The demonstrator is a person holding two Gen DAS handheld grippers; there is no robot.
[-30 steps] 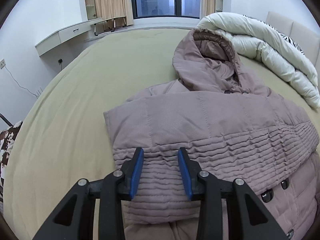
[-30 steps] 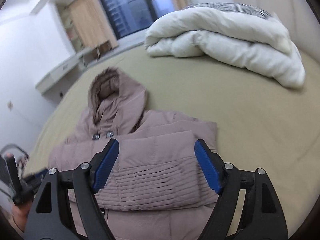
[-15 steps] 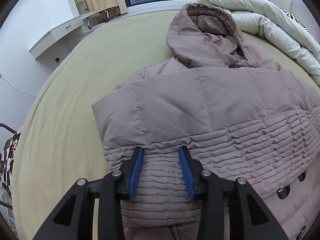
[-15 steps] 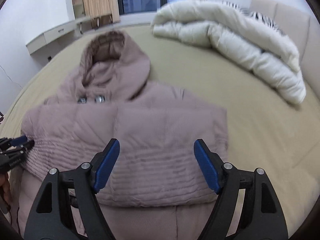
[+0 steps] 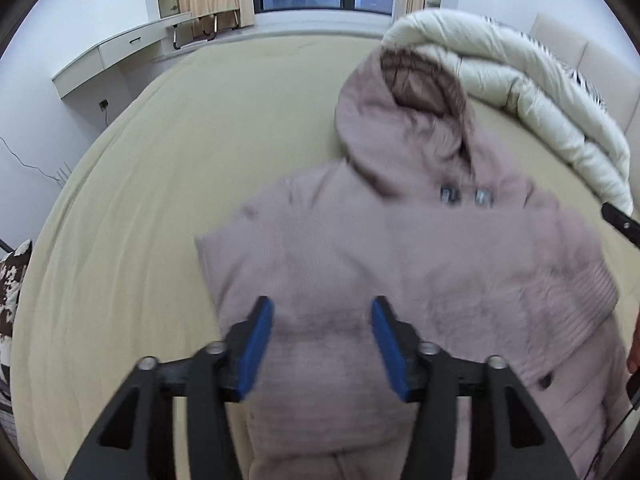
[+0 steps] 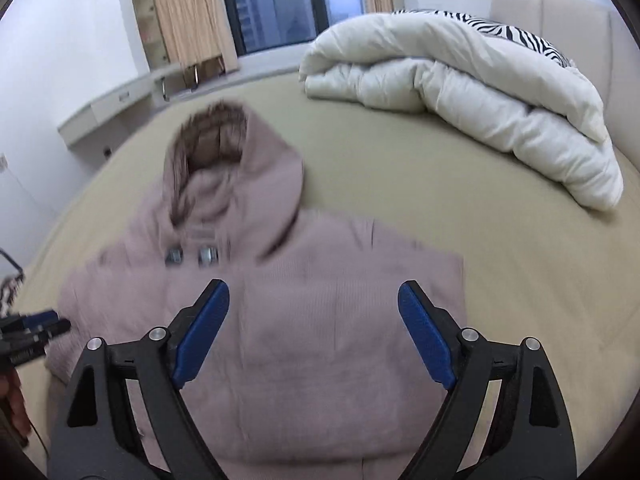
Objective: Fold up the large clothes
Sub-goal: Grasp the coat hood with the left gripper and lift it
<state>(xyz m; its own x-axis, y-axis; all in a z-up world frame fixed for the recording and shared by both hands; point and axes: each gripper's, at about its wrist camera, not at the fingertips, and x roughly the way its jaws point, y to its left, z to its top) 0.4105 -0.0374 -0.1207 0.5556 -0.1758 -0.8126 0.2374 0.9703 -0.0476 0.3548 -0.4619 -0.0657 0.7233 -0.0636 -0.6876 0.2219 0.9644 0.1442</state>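
- Bed [image 5: 168, 200] with an olive-green sheet bears everything in view; no container shows in either view.
- Mauve hooded puffer coat [image 5: 400, 264] lies spread face up in the middle of the bed, hood [image 6: 224, 176] pointing toward the window, both sleeves folded across its chest.
- 2 metal snap buttons [image 6: 191, 257] sit side by side just under the hood's opening; a darker button shows lower down the front in the left wrist view.
- Left gripper [image 5: 322, 332] hovers over the left folded sleeve; its blue pads stand apart and are opening, with quilted fabric seen behind the gap but not pinched. The picture is blurred, so contact with the cloth cannot be told.
- Right gripper [image 6: 314, 330] hangs above the right folded sleeve, jaws wide and opening, nothing clamped between the pads.
- In the right wrist view the left gripper's tips [image 6: 36, 322] appear at the coat's left edge.
- White duvet [image 6: 460, 108] is heaped at the far right of the bed, well apart from the coat in that view, with a zebra-striped pillow [image 6: 516, 36] behind it.
- Floating desk shelf [image 5: 116, 52] runs along the left wall beside beige curtains [image 6: 188, 12].
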